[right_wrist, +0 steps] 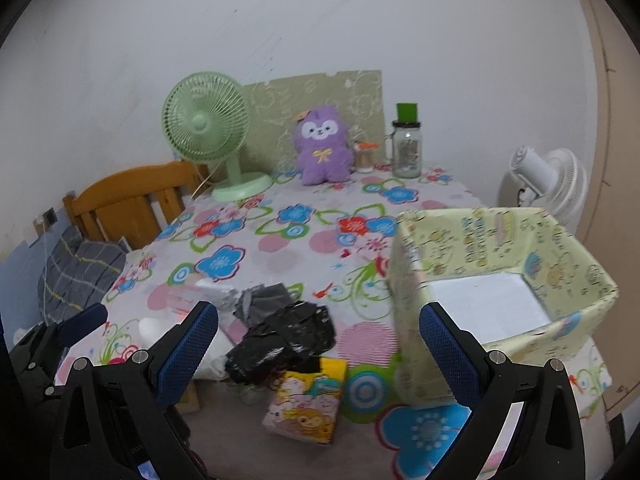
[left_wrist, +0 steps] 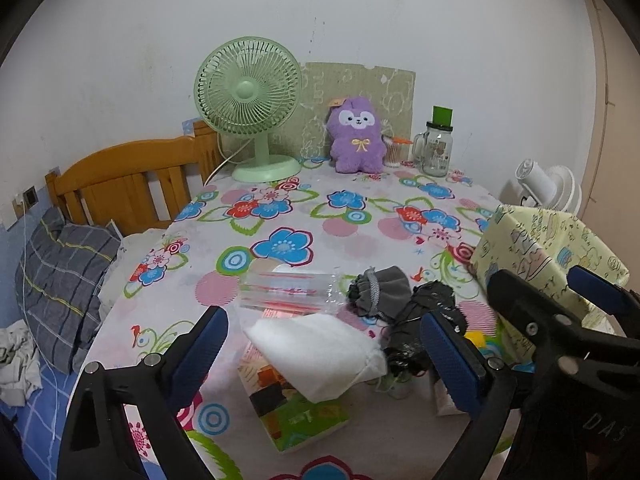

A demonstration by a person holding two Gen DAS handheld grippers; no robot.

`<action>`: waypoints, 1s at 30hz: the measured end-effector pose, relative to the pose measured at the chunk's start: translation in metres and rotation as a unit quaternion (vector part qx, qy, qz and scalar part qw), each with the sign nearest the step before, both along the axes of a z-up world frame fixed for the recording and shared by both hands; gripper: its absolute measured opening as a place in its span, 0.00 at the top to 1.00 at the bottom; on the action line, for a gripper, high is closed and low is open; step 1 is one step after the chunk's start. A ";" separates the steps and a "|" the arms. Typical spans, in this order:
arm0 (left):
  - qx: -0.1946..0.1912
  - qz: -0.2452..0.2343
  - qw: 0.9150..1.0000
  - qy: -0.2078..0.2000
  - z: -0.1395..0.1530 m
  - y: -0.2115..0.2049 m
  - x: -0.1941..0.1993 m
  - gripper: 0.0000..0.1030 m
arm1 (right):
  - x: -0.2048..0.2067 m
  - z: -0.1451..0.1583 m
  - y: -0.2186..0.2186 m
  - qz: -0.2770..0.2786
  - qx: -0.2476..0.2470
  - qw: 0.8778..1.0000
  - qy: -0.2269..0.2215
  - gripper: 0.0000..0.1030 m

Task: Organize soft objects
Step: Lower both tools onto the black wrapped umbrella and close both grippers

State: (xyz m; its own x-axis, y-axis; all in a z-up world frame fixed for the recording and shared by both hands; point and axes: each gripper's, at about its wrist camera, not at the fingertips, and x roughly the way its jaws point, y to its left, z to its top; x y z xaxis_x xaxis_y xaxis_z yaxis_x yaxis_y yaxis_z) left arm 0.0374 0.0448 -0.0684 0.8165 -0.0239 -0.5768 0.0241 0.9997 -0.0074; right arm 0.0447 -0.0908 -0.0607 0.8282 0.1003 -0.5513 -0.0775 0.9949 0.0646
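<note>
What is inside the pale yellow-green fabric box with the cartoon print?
The pale yellow-green fabric box shows only a bare white bottom panel in the right wrist view. The corner behind its near wall and the right gripper's finger is covered.

Both wrist cameras are looking forward and downward across the floral table (left_wrist: 312, 208), close above its near edge. Left view is sitting further left; both are sharing the green fan (right_wrist: 204, 128) and the purple plush (left_wrist: 356, 136).

The table (left_wrist: 360, 236) carries a fan (left_wrist: 248, 108) at the back, a plush (left_wrist: 356, 136) beside it, and a box (right_wrist: 500, 276) far from the fan.
</note>
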 end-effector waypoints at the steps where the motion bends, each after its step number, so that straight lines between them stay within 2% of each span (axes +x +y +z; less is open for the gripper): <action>1: 0.000 -0.003 1.000 0.003 -0.001 0.001 0.001 0.06 | 0.002 -0.002 0.003 0.003 0.001 1.000 0.003 0.01; 7: -0.007 -0.006 1.000 0.026 -0.012 0.007 0.011 0.11 | 0.011 -0.011 0.018 0.016 -0.006 1.000 0.018 0.01; 17: -0.015 -0.006 0.998 0.062 -0.029 0.018 0.025 0.11 | 0.027 -0.028 0.034 0.027 -0.010 0.998 0.052 0.04; 26: -0.002 -0.020 0.996 0.087 -0.045 0.015 0.038 0.11 | 0.046 -0.049 0.041 0.023 -0.017 0.995 0.092 0.04; 30: -0.003 -0.025 0.995 0.092 -0.049 0.014 0.043 0.11 | 0.053 -0.056 0.042 0.023 -0.017 0.994 0.106 0.08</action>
State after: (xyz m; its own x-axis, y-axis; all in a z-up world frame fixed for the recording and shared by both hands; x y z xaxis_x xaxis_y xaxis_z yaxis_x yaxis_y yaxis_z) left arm 0.0806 0.0588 -0.1170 0.6945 -0.0656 -0.7165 0.0705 0.9972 -0.0230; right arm 0.0976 -0.0484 -0.1171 0.6884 0.1136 -0.7164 -0.1118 0.9925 0.0500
